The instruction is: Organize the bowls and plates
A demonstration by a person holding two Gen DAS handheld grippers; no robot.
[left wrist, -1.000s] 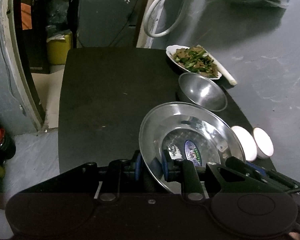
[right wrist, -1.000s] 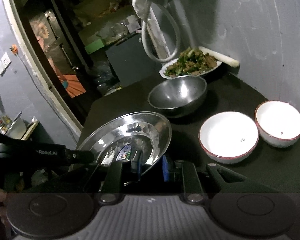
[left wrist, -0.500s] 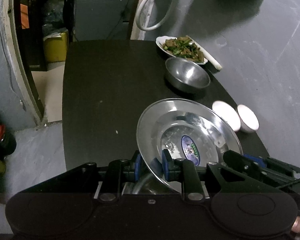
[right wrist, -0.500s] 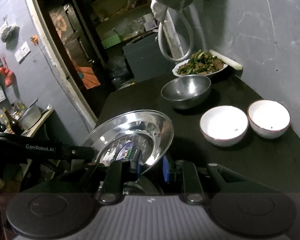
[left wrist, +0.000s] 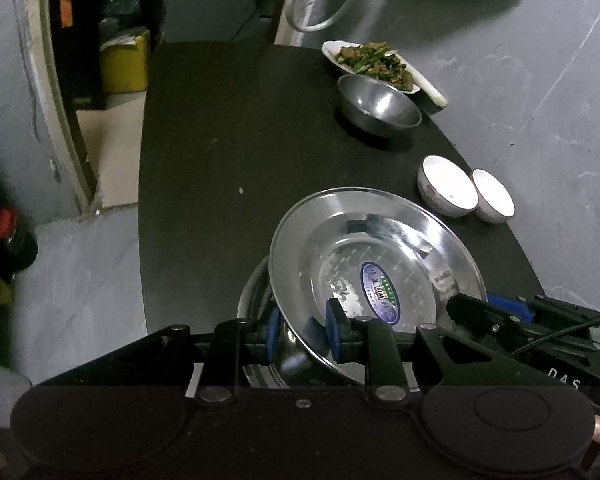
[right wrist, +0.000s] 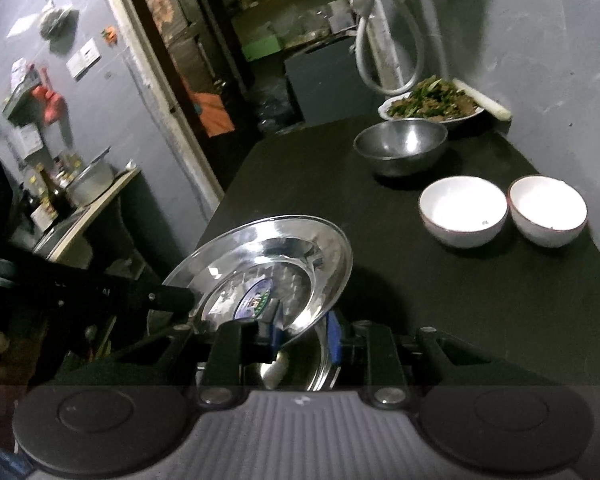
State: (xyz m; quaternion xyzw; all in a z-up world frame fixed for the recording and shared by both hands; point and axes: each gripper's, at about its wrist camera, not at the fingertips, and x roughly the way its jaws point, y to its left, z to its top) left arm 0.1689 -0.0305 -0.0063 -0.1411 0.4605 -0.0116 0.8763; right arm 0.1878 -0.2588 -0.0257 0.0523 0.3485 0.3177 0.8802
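A shiny steel plate (left wrist: 376, 264) with a blue-green sticker is held tilted above the near end of the black table (left wrist: 228, 152). My left gripper (left wrist: 302, 334) is shut on its near rim. My right gripper (right wrist: 304, 336) is shut on the plate's (right wrist: 268, 276) opposite rim. A second steel plate (left wrist: 256, 292) lies under it on the table, mostly hidden. A steel bowl (left wrist: 378, 106) and two white bowls (left wrist: 448, 190) (left wrist: 494, 196) stand further along the right side; they also show in the right wrist view (right wrist: 402, 144) (right wrist: 462, 210) (right wrist: 548, 210).
A white plate of cooked greens (left wrist: 370, 64) stands at the far right by the grey wall (left wrist: 540, 60), with a white stalk (left wrist: 430, 90) beside it. A doorway (right wrist: 204, 60) opens beyond the table's left. A side shelf with a pot (right wrist: 90, 180) stands left.
Both grippers have drawn back toward the near end of the table with the steel plate held between them. A second steel plate has come into view beneath it.
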